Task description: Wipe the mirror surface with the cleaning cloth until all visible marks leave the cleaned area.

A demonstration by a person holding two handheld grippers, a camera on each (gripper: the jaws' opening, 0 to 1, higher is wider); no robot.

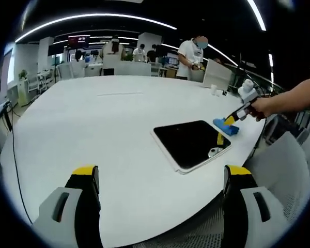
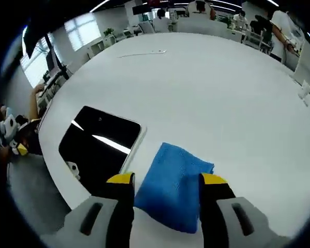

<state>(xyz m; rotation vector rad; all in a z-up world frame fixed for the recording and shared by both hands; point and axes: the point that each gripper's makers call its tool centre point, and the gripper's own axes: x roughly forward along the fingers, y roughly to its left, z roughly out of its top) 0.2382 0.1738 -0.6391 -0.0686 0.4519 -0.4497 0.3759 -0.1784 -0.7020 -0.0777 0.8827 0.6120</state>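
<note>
Mirror: the mirror (image 1: 192, 143) lies flat near the edge of the white table (image 1: 103, 129), its dark glass facing up; in the right gripper view (image 2: 95, 147) it reflects ceiling lights.
Cloth: the blue cleaning cloth (image 2: 173, 183) rests folded on the table just beside the mirror, within easy reach.
Right gripper: the right gripper (image 2: 165, 181) hangs over the cloth with jaws spread to either side, likely lining up a pinch; nothing is gripped.
Left gripper: the left gripper (image 1: 160, 178) waits well apart from the mirror, jaws wide and empty.
Progress: wiping appears not yet begun.
</note>
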